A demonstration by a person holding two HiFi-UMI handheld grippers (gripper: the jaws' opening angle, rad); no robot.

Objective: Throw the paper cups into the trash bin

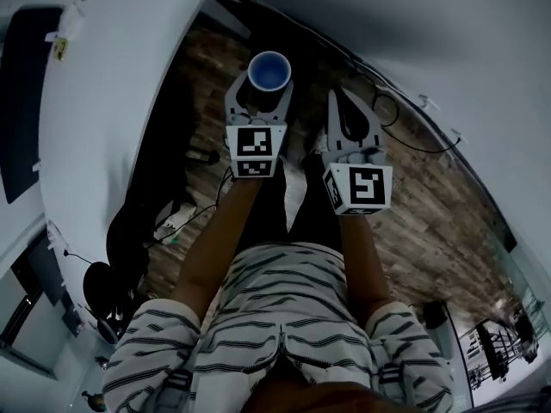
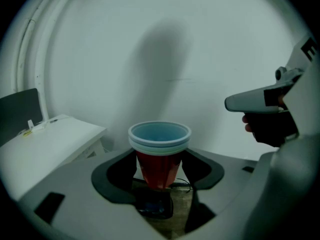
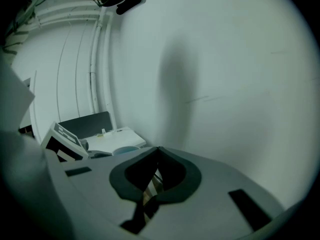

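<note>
Left hand-held gripper [image 2: 159, 165] is gripping the cups [image 2: 159, 140] low on the red wall, jaws pressing in from both sides. Two rims are showing one inside the other, so this is reading as a nested pair, upright, blue inside. In the head view the cups [image 1: 269, 70] are hanging out in front of the person over the wood floor [image 1: 413, 205], beside the white tabletop [image 1: 112, 76] and clear of it.

Right hand-held gripper [image 3: 158, 156] is riding alongside with jaws closed tip to tip, nothing between them.

No bin is showing in any view. Judging progress: pickup is looking done, carry is under way, and the drop is not yet made. Whether more cups are waiting elsewhere cannot be told from here
</note>
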